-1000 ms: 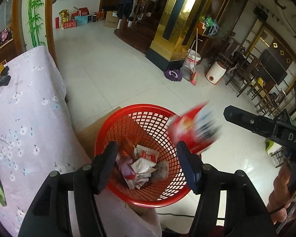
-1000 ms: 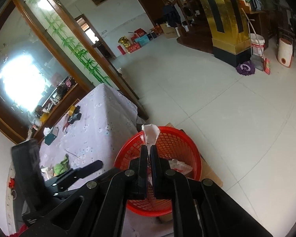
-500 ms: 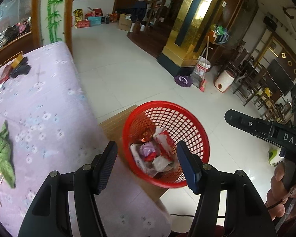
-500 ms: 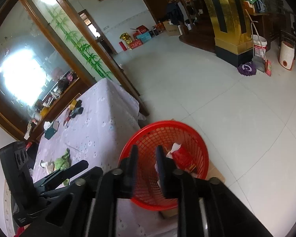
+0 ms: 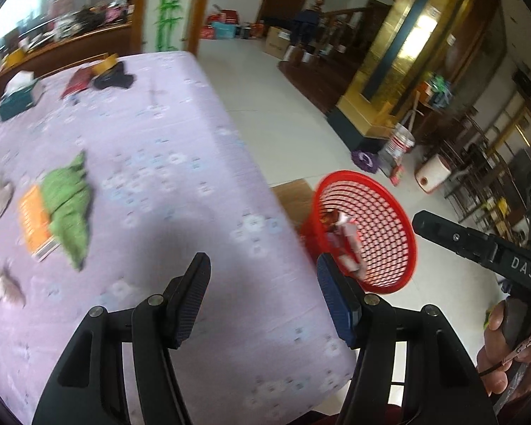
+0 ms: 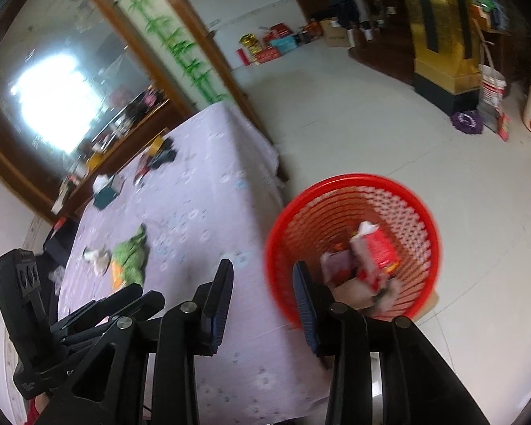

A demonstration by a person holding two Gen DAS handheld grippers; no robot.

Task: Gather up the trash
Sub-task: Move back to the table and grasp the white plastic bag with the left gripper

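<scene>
Trash still lies on the lilac flowered surface: one crumpled green wrapper overlapping one flat orange packet, with three pale crumpled wads along the picture's left edge, blurred. More sits in the one red mesh basket on the floor just beside the surface's corner, a red-and-white packet uppermost among the scraps. My left gripper tilts down over the surface, jaws apart and empty. My right gripper, jaws just opening with nothing between them, points at the basket's near rim.
</scene>
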